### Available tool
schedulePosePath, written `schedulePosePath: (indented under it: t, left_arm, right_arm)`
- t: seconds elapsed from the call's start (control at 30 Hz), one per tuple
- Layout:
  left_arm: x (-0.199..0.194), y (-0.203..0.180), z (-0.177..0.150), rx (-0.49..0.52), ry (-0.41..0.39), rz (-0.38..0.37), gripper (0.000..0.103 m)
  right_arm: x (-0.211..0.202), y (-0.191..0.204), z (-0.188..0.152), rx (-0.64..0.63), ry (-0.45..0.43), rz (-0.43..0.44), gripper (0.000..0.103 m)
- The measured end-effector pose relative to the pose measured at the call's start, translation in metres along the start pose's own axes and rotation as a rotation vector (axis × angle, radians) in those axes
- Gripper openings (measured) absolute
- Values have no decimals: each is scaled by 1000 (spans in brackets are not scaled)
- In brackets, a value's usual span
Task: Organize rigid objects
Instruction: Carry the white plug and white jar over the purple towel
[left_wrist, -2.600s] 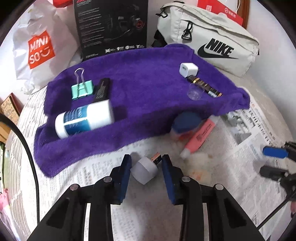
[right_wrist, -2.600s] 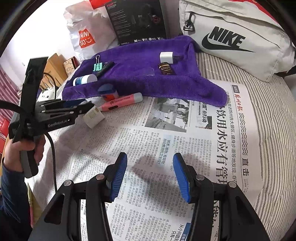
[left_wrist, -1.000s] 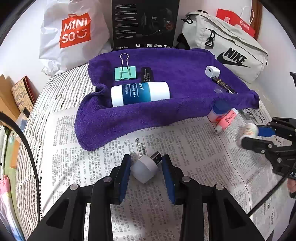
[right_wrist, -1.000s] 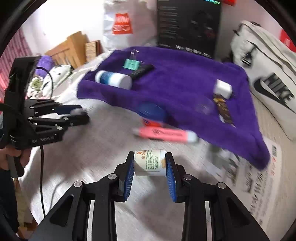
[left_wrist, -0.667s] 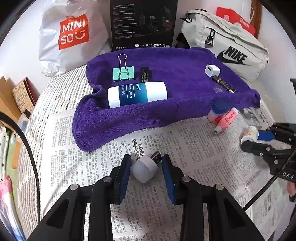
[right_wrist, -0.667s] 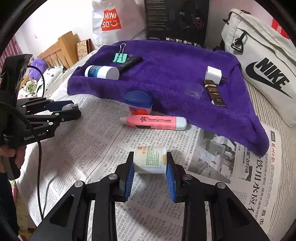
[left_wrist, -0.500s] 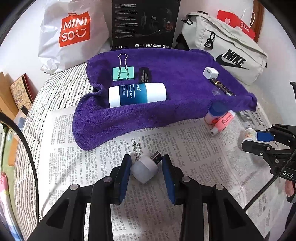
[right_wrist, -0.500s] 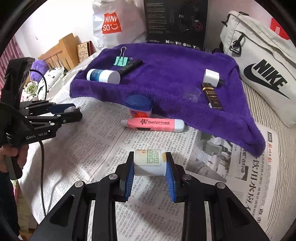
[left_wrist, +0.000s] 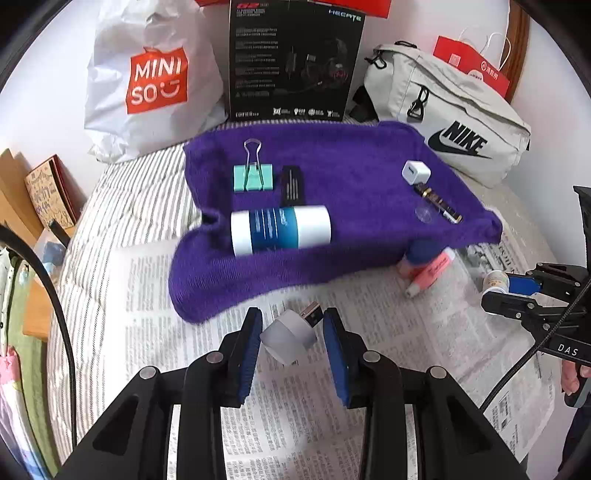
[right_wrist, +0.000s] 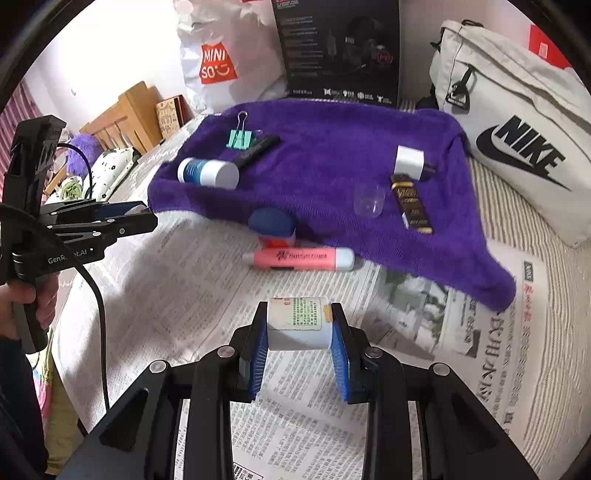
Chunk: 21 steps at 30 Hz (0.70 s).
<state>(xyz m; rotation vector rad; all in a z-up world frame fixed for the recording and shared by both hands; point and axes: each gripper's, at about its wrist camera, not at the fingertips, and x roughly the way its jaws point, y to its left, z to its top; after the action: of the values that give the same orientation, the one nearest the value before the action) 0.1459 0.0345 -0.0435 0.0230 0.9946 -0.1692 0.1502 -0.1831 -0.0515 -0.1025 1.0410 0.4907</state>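
My left gripper (left_wrist: 291, 332) is shut on a small white USB night light (left_wrist: 290, 334) and holds it above the newspaper (left_wrist: 147, 295). My right gripper (right_wrist: 298, 326) is shut on a small white labelled bottle (right_wrist: 298, 323), held sideways. The purple towel (left_wrist: 351, 177) carries a blue-and-white tube (left_wrist: 280, 229), a green binder clip (left_wrist: 253, 176), a black stick (left_wrist: 292, 185), a white charger (left_wrist: 416, 172), a dark lipstick (left_wrist: 437, 203) and a clear cap (left_wrist: 424, 214). A pink highlighter (right_wrist: 300, 258) and a blue-lidded jar (right_wrist: 273, 225) lie at the towel's front edge.
A Miniso bag (left_wrist: 155, 81), a black headset box (left_wrist: 295, 59) and a Nike bag (left_wrist: 450, 122) stand behind the towel. Striped bedding (left_wrist: 122, 199) lies under the newspaper. The left gripper also shows in the right wrist view (right_wrist: 146, 218); wooden furniture (right_wrist: 122, 114) is at far left.
Both grippers have drawn slightly closer to the towel, each still holding its object. Earlier the right gripper was open and empty; it has since taken the bottle.
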Motion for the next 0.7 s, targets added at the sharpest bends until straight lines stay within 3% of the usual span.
schedulePosePath:
  t: [0.3, 0.7]
  left_arm:
    - [-5, 4, 34, -9, -23, 4, 33]
    - [18, 18, 78, -11, -15, 18, 33]
  right_arm:
    - [-12, -9, 33, -1, -32, 1, 31]
    - [1, -33, 83, 18, -55, -27, 31]
